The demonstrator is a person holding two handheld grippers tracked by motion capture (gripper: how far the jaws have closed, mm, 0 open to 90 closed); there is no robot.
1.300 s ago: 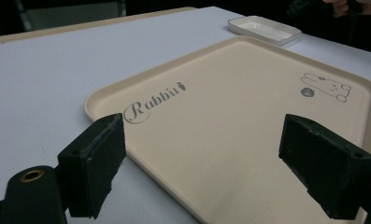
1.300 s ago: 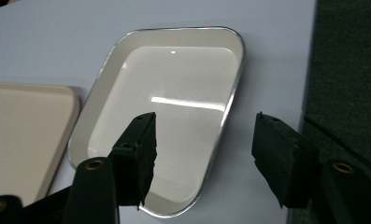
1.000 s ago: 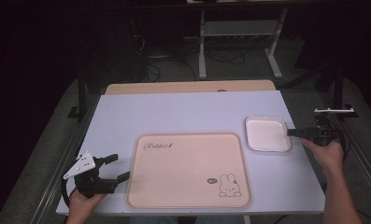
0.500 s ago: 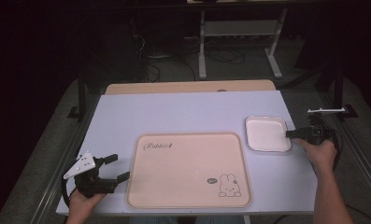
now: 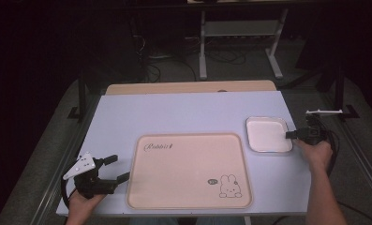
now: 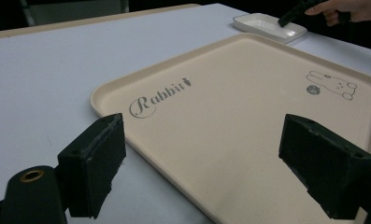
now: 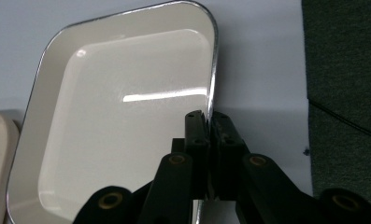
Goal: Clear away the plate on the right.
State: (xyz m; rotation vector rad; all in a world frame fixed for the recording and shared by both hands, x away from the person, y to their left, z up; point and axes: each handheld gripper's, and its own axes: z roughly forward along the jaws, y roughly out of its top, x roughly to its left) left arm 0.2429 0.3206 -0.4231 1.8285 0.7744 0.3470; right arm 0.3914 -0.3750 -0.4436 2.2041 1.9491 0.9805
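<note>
A small white square dish [image 5: 267, 134] with a dark rim lies on the table to the right of a large beige tray [image 5: 188, 168] printed with a rabbit. My right gripper [image 5: 291, 135] is shut on the dish's right rim; in the right gripper view the jaws pinch the dish rim [image 7: 210, 122], one inside and one outside. My left gripper [image 5: 118, 169] is open at the tray's left edge near the table's front left. In the left gripper view its open jaws frame the tray [image 6: 248, 126], and the dish [image 6: 267, 25] lies far off.
The white table top [image 5: 183, 112] ends in a wooden strip at the back. Dark floor with cables and a metal stand's legs [image 5: 240, 47] lies beyond. The table's right edge runs just right of the dish, with dark carpet [image 7: 346, 70] past it.
My right gripper moved left onto the dish's right rim and closed on it. The left gripper stayed where it was, open.
</note>
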